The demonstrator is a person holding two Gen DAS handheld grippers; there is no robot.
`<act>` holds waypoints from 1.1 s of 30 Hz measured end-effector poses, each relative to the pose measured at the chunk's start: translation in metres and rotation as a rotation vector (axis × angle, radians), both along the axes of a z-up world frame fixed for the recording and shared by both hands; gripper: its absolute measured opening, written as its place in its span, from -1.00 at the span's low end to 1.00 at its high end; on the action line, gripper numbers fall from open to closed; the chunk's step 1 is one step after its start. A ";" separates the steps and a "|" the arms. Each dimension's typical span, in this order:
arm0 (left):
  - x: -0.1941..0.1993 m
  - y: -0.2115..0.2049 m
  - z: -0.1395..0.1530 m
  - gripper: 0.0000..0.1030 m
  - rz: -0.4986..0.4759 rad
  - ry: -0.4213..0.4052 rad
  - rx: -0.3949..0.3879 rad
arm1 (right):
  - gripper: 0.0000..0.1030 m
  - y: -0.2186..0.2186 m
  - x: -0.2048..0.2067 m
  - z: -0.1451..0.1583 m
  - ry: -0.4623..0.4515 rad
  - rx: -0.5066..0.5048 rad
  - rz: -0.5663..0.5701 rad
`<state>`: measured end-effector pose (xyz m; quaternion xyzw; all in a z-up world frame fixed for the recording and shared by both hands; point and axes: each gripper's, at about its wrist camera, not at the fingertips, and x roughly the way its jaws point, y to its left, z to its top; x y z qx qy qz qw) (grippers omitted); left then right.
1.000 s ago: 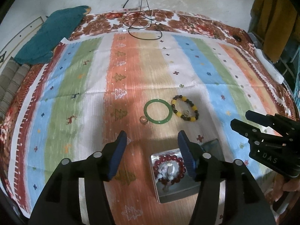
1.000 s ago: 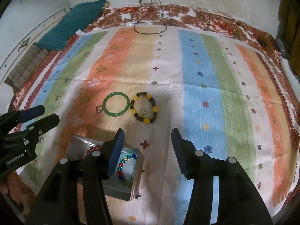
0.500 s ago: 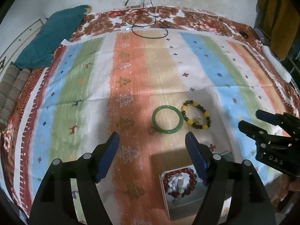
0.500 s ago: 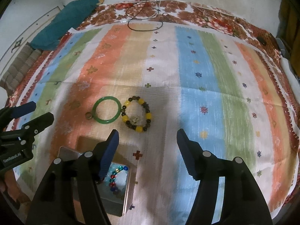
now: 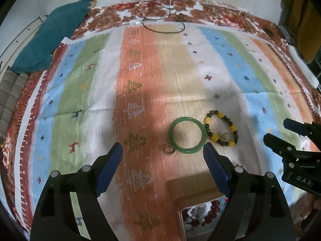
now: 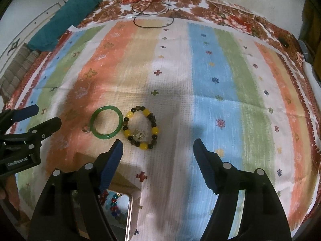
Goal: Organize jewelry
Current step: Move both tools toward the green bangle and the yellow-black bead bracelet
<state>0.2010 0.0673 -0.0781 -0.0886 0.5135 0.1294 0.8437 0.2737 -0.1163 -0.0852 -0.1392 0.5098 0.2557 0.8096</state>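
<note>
A green bangle (image 5: pixel 187 135) (image 6: pixel 106 122) lies on the striped cloth, with a small metal ring (image 5: pixel 169 149) (image 6: pixel 86 129) at its left and a yellow and dark beaded bracelet (image 5: pixel 220 128) (image 6: pixel 141 128) at its right. A shiny metal tin (image 5: pixel 200 219) (image 6: pixel 118 210) near the front edge holds red and coloured beads. My left gripper (image 5: pixel 163 153) is open and empty, above the cloth just short of the bangle. My right gripper (image 6: pixel 158 152) is open and empty, just short of the beaded bracelet.
A teal cushion (image 5: pixel 52 34) lies at the back left. A black cable (image 5: pixel 158 20) is coiled at the back centre. A white object (image 5: pixel 303 68) lies along the right edge of the cloth.
Both grippers have drawn back and up from the tin, which has slid toward the bottom of both views. The jaws of both have opened wider. The jewelry has not moved.
</note>
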 end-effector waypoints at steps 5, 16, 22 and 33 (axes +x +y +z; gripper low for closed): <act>0.012 -0.002 -0.007 0.59 -0.025 0.016 0.004 | 0.41 0.006 0.011 -0.014 0.036 -0.014 -0.002; 0.035 0.009 -0.033 0.56 -0.041 0.077 -0.018 | 0.41 0.016 0.028 -0.032 0.079 -0.038 -0.013; 0.046 0.009 -0.047 0.54 -0.055 0.111 -0.023 | 0.41 0.022 0.038 -0.042 0.089 -0.063 -0.017; 0.061 0.012 -0.068 0.36 -0.075 0.159 -0.035 | 0.34 0.032 0.050 -0.055 0.109 -0.091 -0.019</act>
